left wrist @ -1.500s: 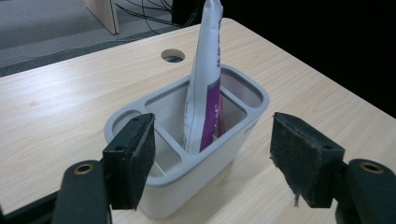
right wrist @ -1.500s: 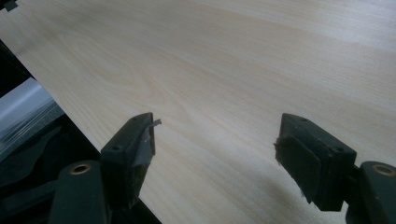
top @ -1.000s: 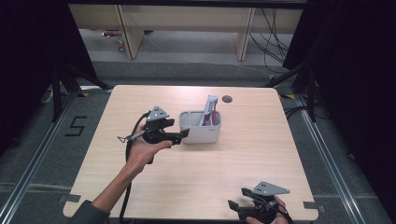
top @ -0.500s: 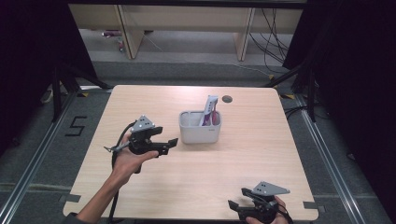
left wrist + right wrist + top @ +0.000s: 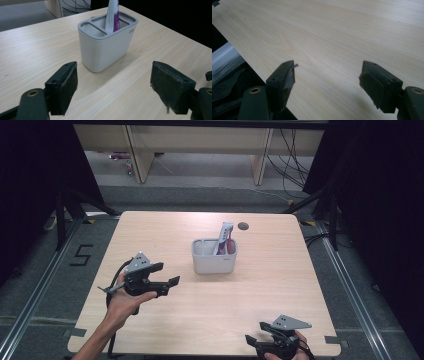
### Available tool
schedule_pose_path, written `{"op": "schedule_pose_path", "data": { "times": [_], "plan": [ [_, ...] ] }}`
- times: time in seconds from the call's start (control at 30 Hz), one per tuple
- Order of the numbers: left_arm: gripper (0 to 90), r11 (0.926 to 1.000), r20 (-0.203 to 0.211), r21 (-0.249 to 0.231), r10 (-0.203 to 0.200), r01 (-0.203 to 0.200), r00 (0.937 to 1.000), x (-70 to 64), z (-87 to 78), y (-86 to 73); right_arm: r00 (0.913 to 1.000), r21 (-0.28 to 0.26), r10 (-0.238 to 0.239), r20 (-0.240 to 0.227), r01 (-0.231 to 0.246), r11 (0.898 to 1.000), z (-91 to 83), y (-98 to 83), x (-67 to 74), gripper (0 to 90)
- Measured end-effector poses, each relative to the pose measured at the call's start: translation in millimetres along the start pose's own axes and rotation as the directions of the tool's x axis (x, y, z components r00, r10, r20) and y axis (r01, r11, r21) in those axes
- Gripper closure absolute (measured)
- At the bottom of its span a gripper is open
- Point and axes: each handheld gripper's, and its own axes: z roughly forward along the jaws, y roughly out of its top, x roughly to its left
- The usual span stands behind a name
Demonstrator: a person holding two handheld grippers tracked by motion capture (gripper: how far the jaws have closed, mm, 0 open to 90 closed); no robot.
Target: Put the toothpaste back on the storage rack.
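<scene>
Since the earlier frame, the left tool [image 5: 167,284] has pulled back from the holder [image 5: 214,257] toward the counter's [image 5: 280,285] near-left side, its jaws just opening wider with nothing between them; that reads as a release and retreat. Nearest, well right of the holder at the counter's front edge, the right tool [image 5: 254,340] idles, jaws spread and empty. Farther, mid-counter, the holder keeps one tube [image 5: 223,239] upright in its right slot. Count: two tools, one holder, one tube.
</scene>
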Motion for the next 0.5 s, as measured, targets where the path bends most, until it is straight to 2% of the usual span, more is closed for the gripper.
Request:
{"op": "schedule_pose_path", "data": {
  "times": [0.17,0.23,0.3,0.37,0.4,0.47,0.5],
  "plan": [
    [21.2,1.0000,0.003,0.001,0.009,-0.009,1.0000,-2.2,-4.7,-10.8,0.9999,0.007,0.002,0.011,-0.002,1.000,-0.7,0.2,0.1,28.4],
    [20.6,0.9998,0.012,0.009,0.016,-0.017,0.9998,-2.7,-5.5,-15.4,0.9993,0.012,0.036,0.004,-0.036,0.999,-0.4,-0.1,2.2,28.4],
    [20.6,0.9996,0.009,0.018,0.022,-0.022,0.9997,-3.5,-6.6,-20.1,0.9999,0.005,0.012,0.012,-0.012,1.000,0.0,0.1,0.9,28.4],
    [20.5,0.9995,0.005,0.020,0.024,-0.025,0.9997,-4.2,-8.2,-25.1,0.9995,0.013,0.029,0.010,-0.029,0.999,0.3,0.1,2.1,28.4],
    [20.6,0.9995,0.004,0.021,0.025,-0.025,0.9997,-4.4,-9.1,-27.5,0.9997,0.010,0.001,0.023,-0.001,1.000,0.2,0.6,0.4,28.4],
    [20.4,0.9996,0.001,0.022,0.020,-0.020,0.9998,-5.1,-11.3,-31.7,0.9996,0.009,-0.003,0.028,0.003,1.000,1.4,0.9,0.9,28.4],
    [20.4,0.9996,0.009,0.016,0.023,-0.023,0.9997,-4.8,-11.8,-33.9,0.9995,0.009,0.030,0.005,-0.030,1.000,3.0,0.6,3.1,28.4]
  ]
}}
